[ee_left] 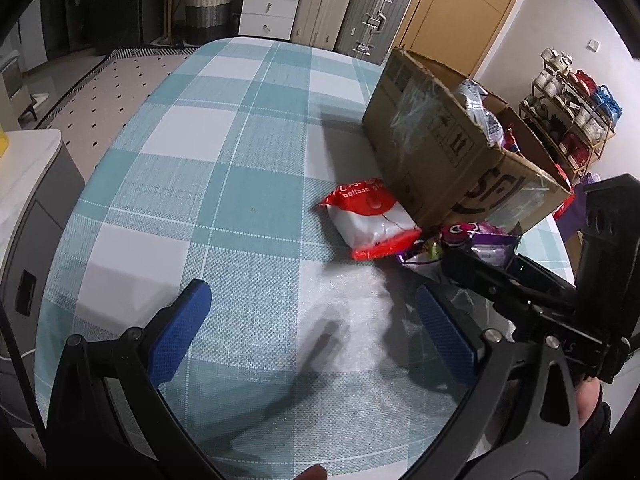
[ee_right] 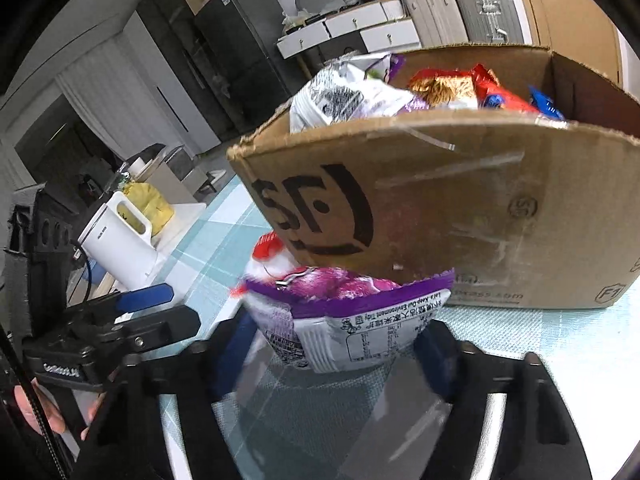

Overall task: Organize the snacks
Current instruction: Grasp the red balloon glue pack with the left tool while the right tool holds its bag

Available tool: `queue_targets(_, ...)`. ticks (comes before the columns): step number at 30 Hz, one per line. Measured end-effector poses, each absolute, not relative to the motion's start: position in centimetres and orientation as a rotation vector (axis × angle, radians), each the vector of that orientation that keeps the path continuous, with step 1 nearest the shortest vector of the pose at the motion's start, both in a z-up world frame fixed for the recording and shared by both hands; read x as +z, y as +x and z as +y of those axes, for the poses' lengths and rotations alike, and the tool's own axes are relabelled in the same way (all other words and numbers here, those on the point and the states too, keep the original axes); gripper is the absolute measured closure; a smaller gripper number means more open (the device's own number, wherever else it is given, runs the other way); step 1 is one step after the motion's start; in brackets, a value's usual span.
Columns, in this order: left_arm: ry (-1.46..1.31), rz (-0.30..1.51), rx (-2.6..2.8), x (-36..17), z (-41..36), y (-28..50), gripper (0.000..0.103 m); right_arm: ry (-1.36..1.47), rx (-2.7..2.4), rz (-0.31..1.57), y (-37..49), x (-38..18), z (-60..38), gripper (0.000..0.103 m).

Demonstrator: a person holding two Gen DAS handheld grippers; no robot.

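Observation:
A cardboard box (ee_left: 452,148) holding several snack packets stands on the checked tablecloth (ee_left: 224,184); it fills the right wrist view (ee_right: 460,208). A red-and-white packet (ee_left: 370,218) lies on the cloth against the box's near corner, partly visible in the right wrist view (ee_right: 268,254). My left gripper (ee_left: 316,336) is open and empty, low over the cloth in front of that packet. My right gripper (ee_right: 340,344) is shut on a purple-and-white snack packet (ee_right: 344,320), held just above the cloth in front of the box. The purple packet (ee_left: 476,240) also shows in the left wrist view.
A white cabinet (ee_left: 28,184) stands left of the table, with a white kettle (ee_right: 120,240) and a yellow bag on it. Suitcases (ee_left: 352,8), drawers and a door stand behind. A shoe rack (ee_left: 568,120) is at the right.

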State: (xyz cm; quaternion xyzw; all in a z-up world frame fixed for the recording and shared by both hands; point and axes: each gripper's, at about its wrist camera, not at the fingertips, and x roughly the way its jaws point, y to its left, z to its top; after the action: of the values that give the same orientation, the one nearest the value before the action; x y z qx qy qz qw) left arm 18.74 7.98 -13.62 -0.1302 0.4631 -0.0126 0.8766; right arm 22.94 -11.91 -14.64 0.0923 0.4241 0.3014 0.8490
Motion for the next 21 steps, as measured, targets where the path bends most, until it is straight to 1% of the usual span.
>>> queue_targets(2, -0.273, 0.967, -0.025, -13.7, 8.0, 18.7, 0.001, 0.202, 0.639, 0.890, 22.8, -14.7, -12.0, 0.042)
queue_targets(4, -0.273, 0.968, -0.024, -13.7, 8.0, 18.7, 0.001, 0.212, 0.643, 0.892, 22.8, -14.8, -12.0, 0.043)
queue_targets(21, -0.255, 0.975, -0.013, -13.3, 7.4, 19.2, 0.001, 0.254, 0.613, 0.853, 18.6, -14.0, -15.5, 0.043)
